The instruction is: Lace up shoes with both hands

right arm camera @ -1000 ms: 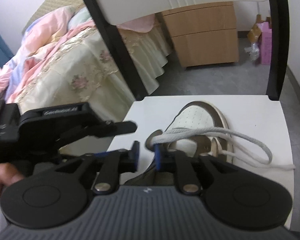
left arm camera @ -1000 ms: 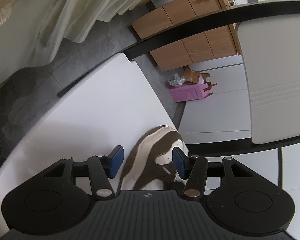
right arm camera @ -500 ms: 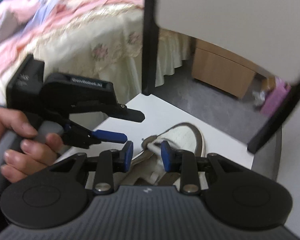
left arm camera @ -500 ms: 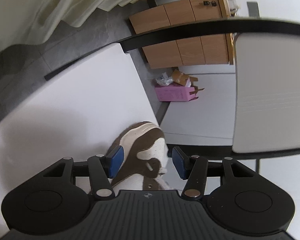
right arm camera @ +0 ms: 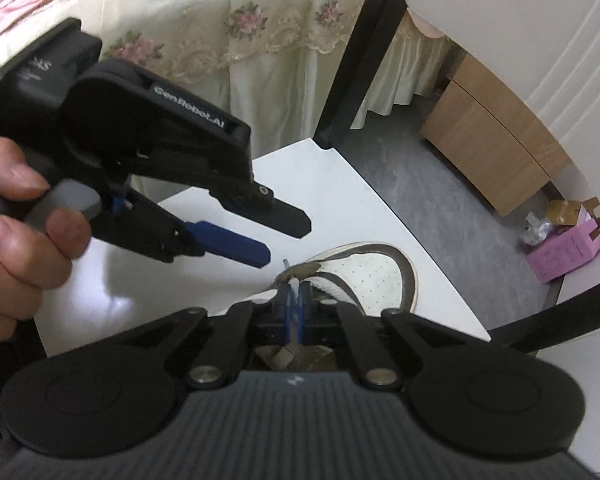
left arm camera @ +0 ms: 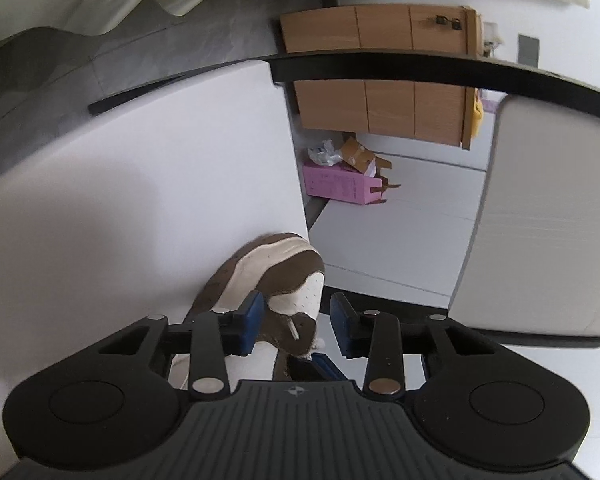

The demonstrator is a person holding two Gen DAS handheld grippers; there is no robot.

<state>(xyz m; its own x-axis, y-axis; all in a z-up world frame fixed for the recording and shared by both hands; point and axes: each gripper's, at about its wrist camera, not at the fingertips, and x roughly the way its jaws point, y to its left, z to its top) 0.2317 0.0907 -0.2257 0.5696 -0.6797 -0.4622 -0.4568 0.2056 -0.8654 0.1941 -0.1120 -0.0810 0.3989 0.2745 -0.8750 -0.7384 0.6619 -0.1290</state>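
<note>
Right claw [right arm camera: 294, 307] pinched tight on white lace [right arm camera: 296, 286], right above brown-white shoe [right arm camera: 374, 276] on white counter [right arm camera: 340, 196]. Left claw [left arm camera: 296, 322] half-wide, jaws closing, nothing gripped; shoe's lace tip [left arm camera: 293, 329] between its pads, shoe just ahead.

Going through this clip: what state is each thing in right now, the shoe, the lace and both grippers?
shoe: upright on the white seat, not yet tied.
lace: pinched near its tip.
right gripper: shut on the lace.
left gripper: jaws closing, pads either side of the shoe's eyelet flap, not pressing.
</note>
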